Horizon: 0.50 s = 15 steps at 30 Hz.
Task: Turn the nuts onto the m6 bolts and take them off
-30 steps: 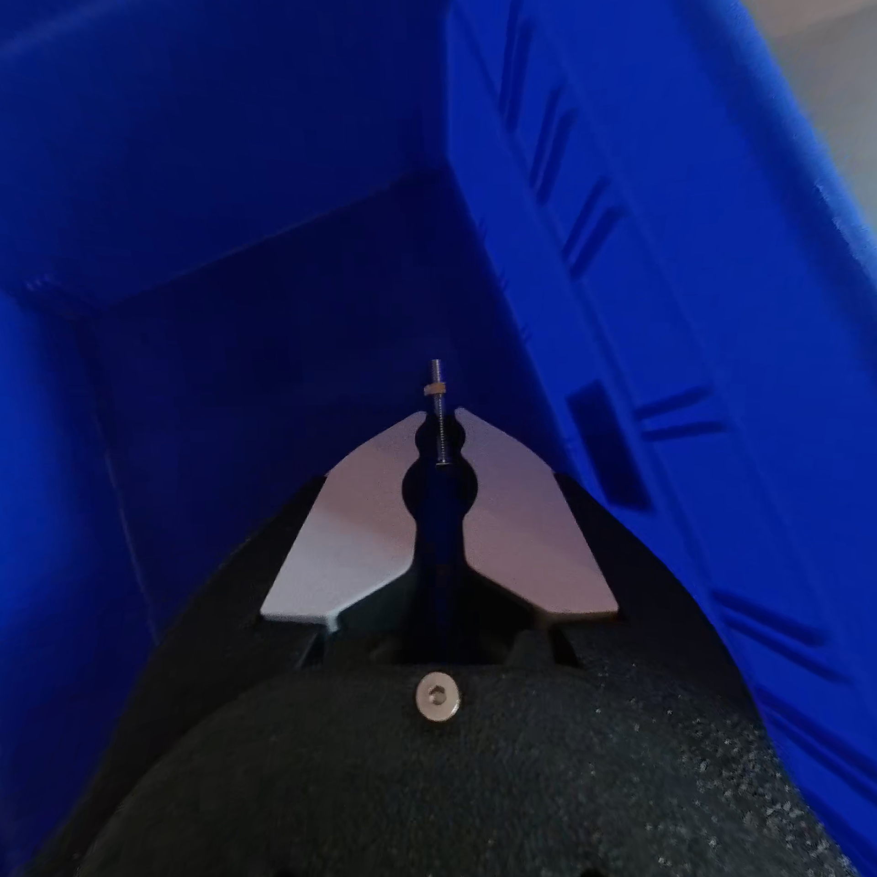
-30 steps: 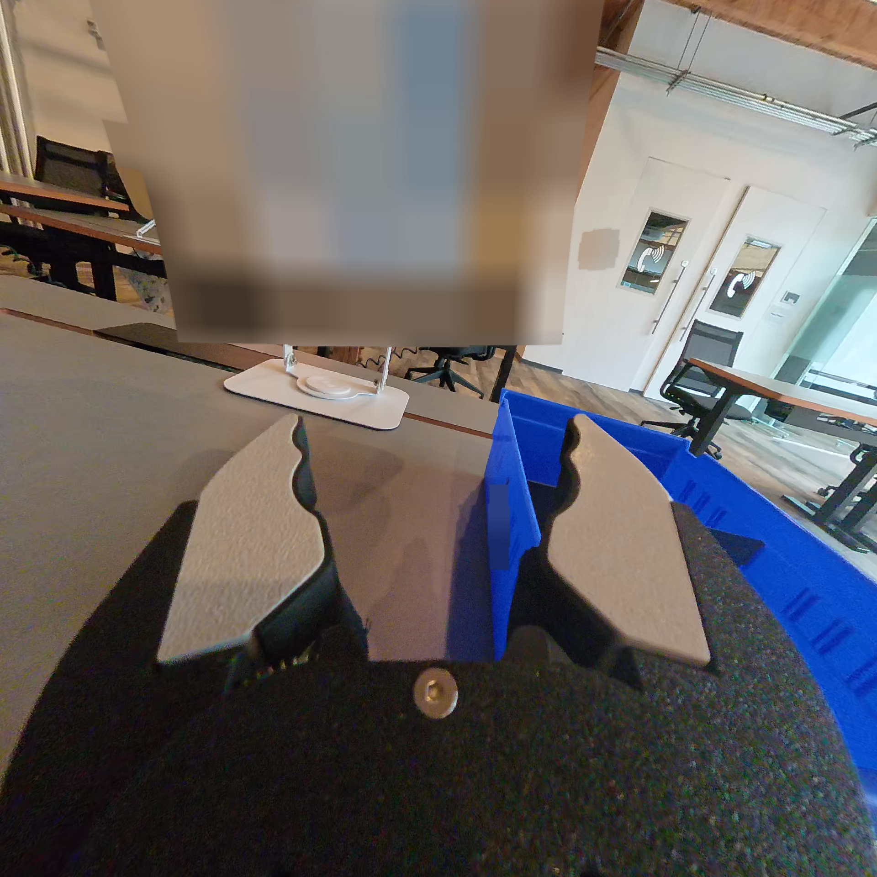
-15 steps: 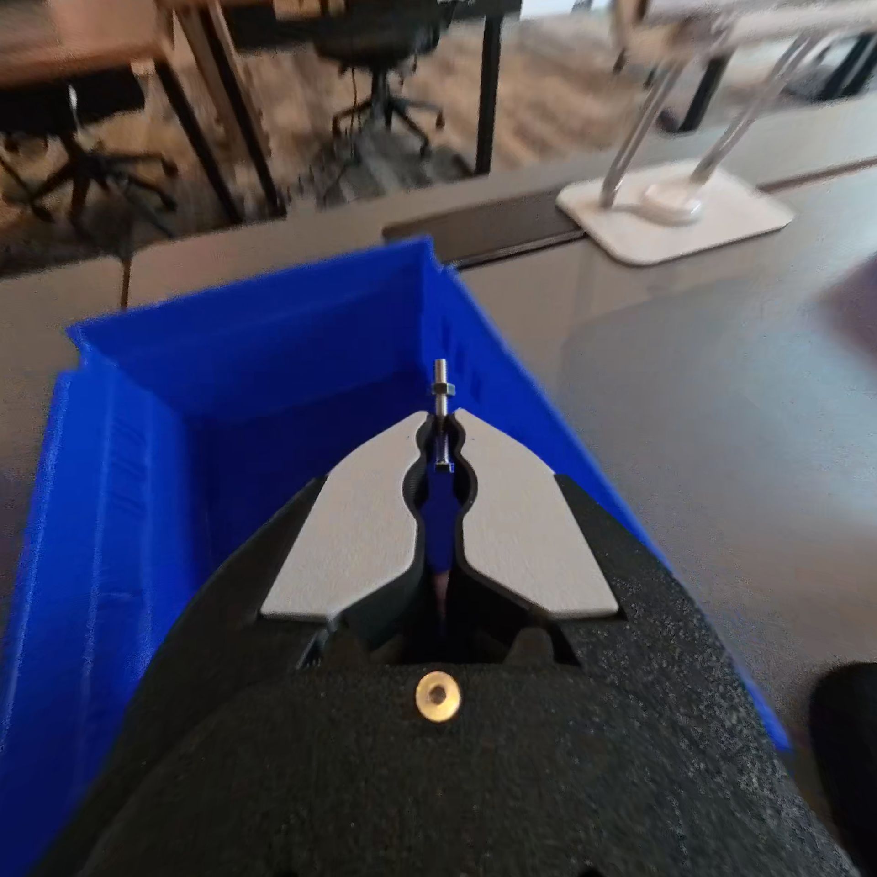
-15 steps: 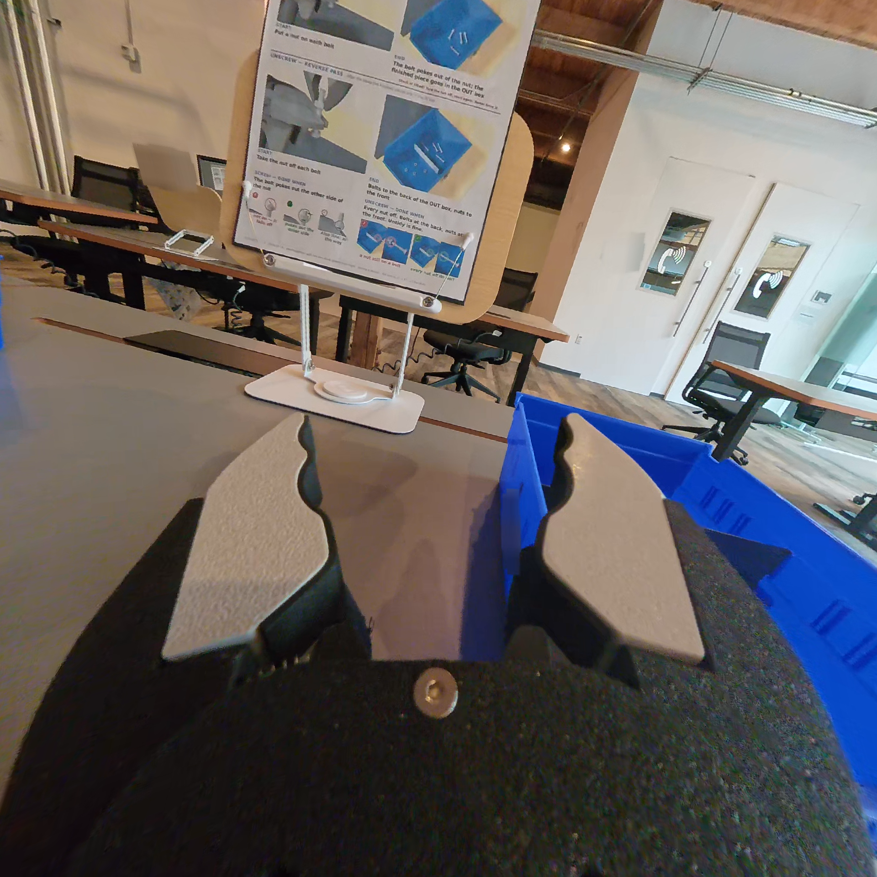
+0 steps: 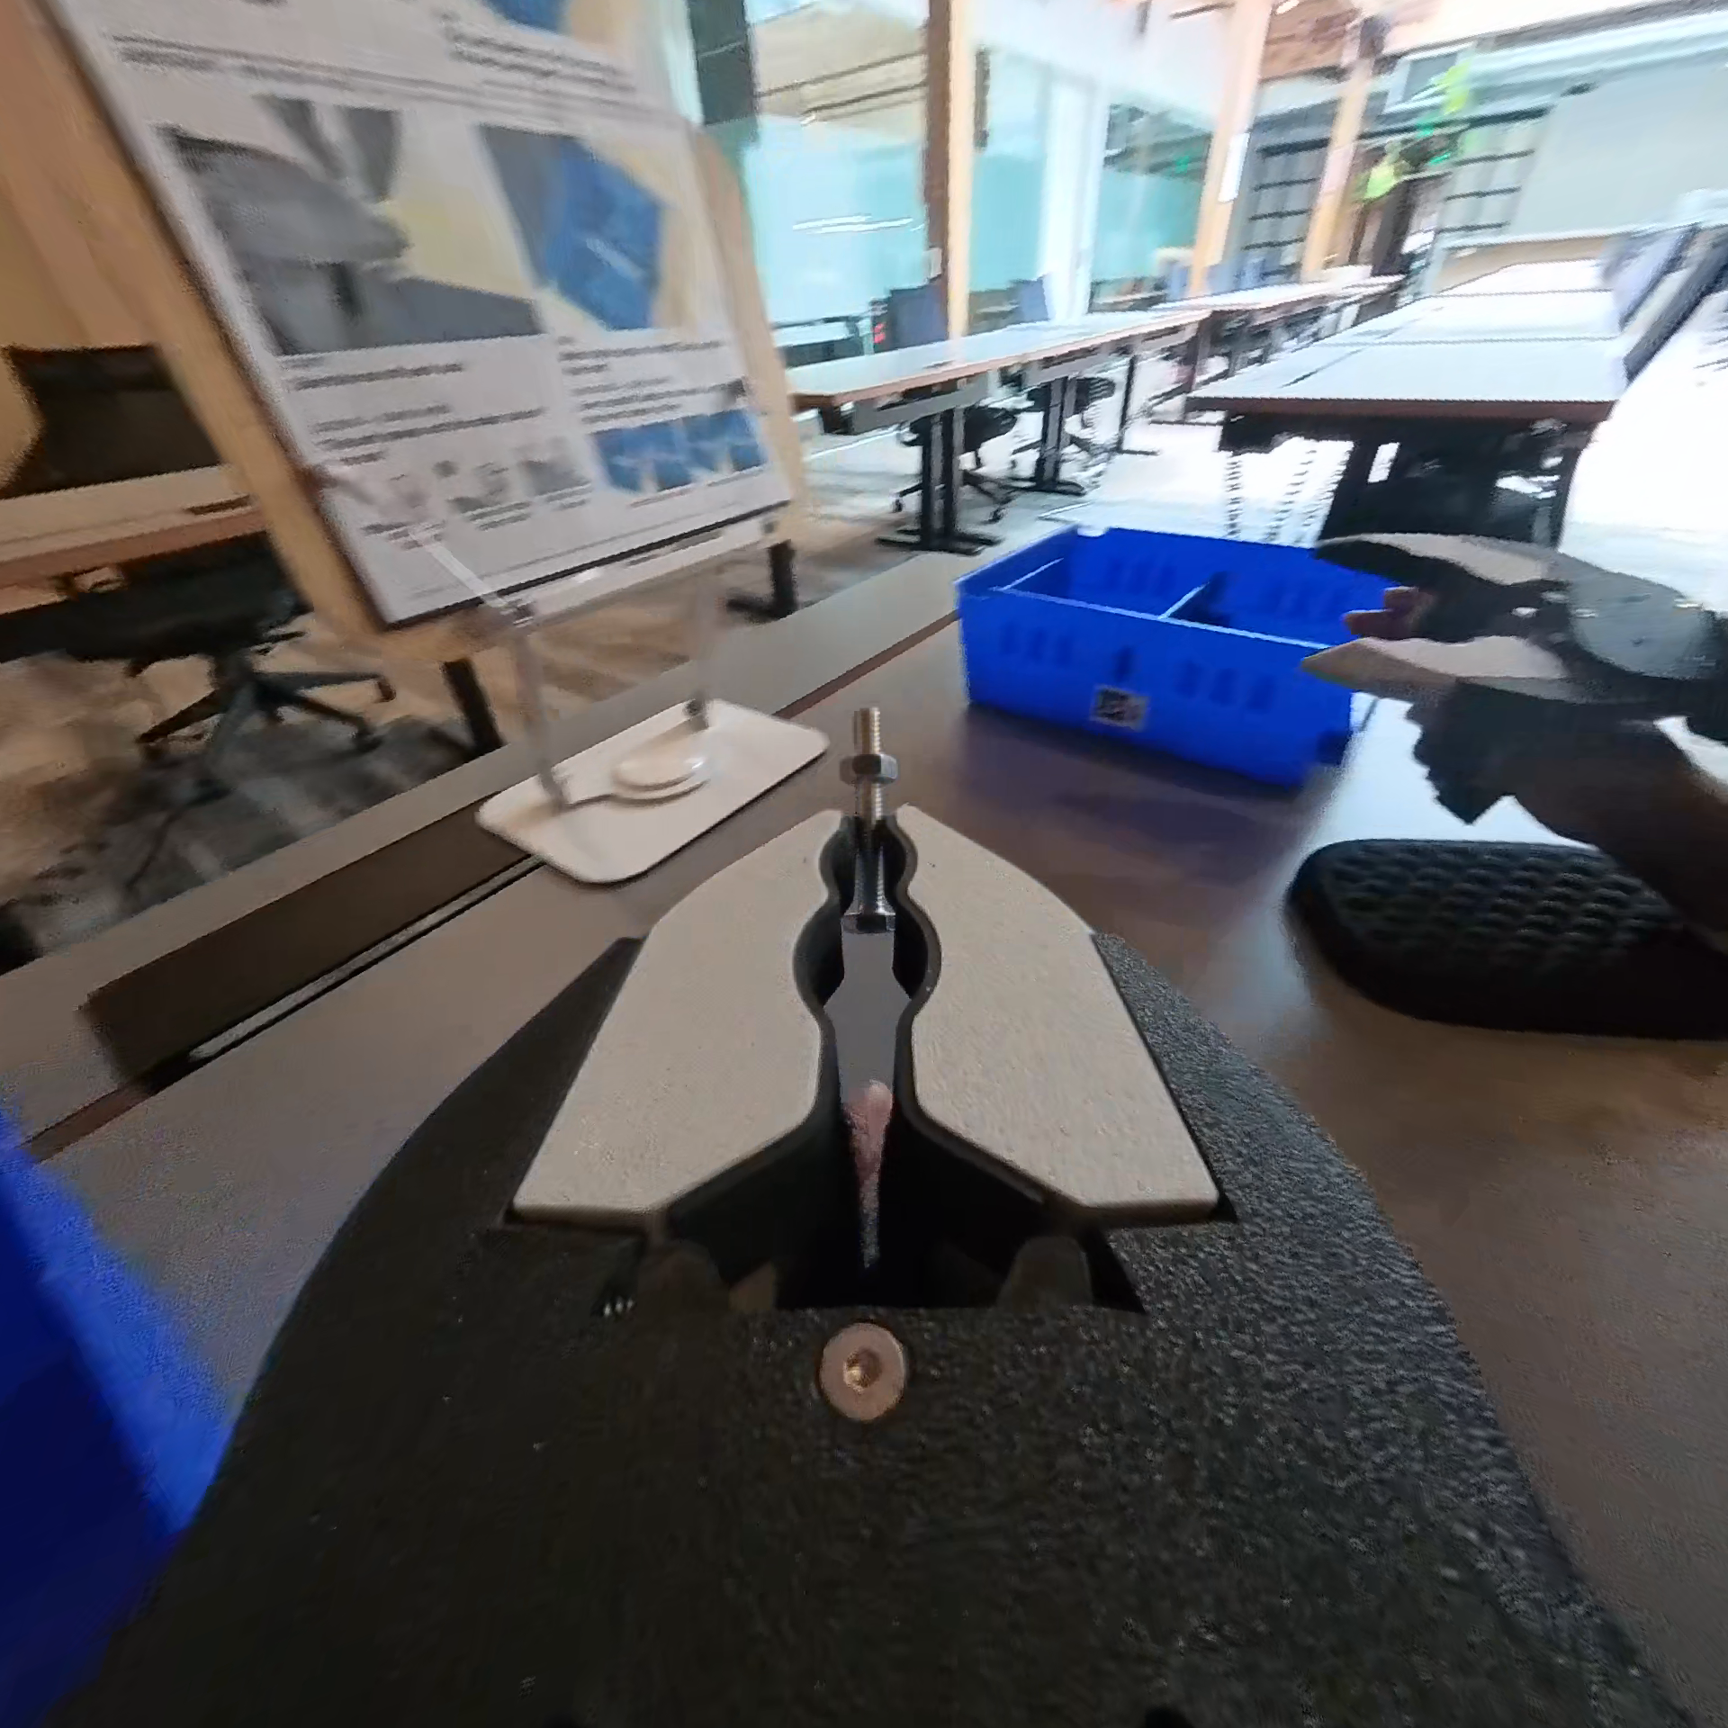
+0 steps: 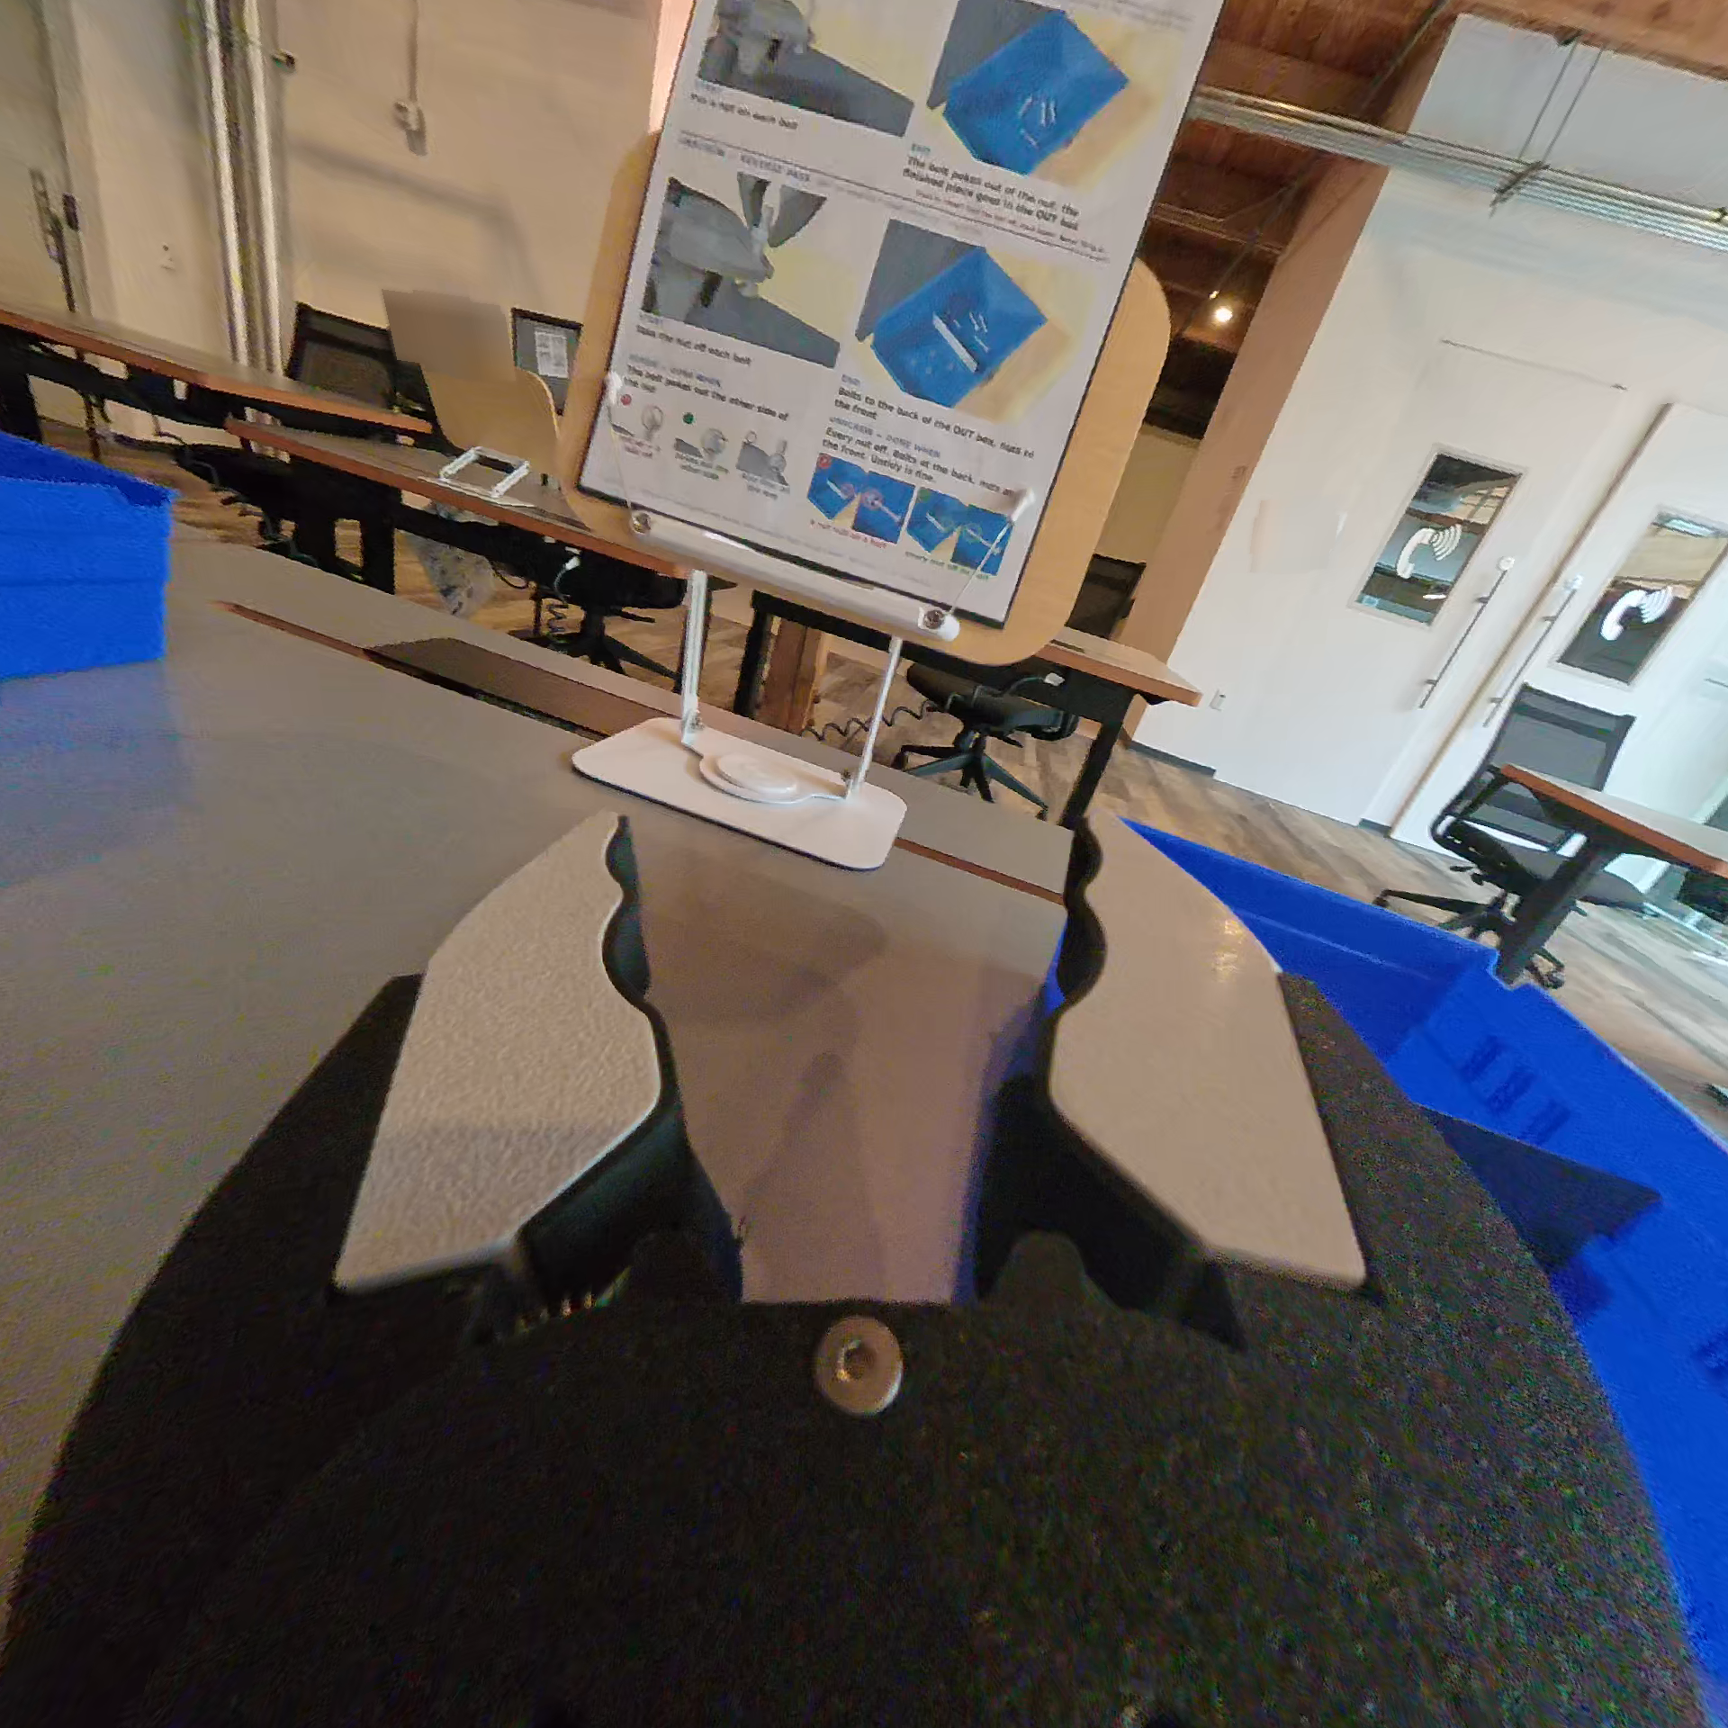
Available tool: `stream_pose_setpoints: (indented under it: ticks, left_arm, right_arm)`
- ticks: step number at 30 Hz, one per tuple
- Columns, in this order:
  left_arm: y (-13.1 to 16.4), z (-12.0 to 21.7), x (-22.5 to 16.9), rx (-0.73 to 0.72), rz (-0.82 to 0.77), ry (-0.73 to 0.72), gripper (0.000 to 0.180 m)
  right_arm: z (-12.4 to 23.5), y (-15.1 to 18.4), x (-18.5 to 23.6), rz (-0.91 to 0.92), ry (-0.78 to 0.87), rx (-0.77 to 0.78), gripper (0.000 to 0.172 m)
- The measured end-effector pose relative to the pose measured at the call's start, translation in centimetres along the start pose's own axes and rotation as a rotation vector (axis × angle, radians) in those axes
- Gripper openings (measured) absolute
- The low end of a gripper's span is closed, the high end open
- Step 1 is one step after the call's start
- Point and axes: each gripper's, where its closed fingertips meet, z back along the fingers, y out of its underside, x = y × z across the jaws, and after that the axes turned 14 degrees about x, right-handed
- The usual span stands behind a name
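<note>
My left gripper point(image 5: 868, 823) is shut on a silver bolt point(image 5: 867, 842) held above the grey table point(image 5: 1403, 1169). The bolt points forward out of the fingertips, head inside the jaw notch, with a hex nut point(image 5: 869, 770) threaded partway along its shaft. My right gripper point(image 6: 851, 832) is open and empty above the table, and also shows in the left wrist view point(image 5: 1440, 608) at the far right, held by a gloved hand point(image 5: 1590, 748).
A divided blue bin point(image 5: 1150, 655) stands on the table at the right, also in the right wrist view point(image 6: 1403, 982). Another blue bin point(image 6: 75, 561) is at the left. An instruction board point(image 6: 870, 280) on a white stand point(image 6: 748, 795) stands at the back. About 30 cm separates my left fingertips from my right.
My left gripper has lifted the bolt with its nut out of the left blue bin and swung right over the table. My right gripper's jaws have narrowed slightly, still open.
</note>
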Motion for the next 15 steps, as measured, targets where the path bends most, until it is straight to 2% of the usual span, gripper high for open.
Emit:
stream_pose_setpoints:
  ticks: [6,9,12,15]
  left_arm:
    - [-0.4,-3.7,-6.7,-0.066,-0.039,0.207,0.005]
    - [0.5,-5.6,-9.3,-0.072,-0.054,0.282,0.004]
    - [1.5,-7.0,-11.5,-0.101,-0.041,0.352,0.004]
    - [2.0,-7.7,-13.0,-0.135,-0.020,0.402,0.004]
  right_arm:
    - [0.6,-1.9,2.2,0.002,-0.172,-0.004,0.076]
    - [1.0,-2.8,5.3,0.054,-0.383,0.026,0.068]
    - [1.6,-3.2,8.5,0.128,-0.615,0.111,0.067]
    - [2.4,-3.6,11.3,0.167,-0.854,0.201,0.057]
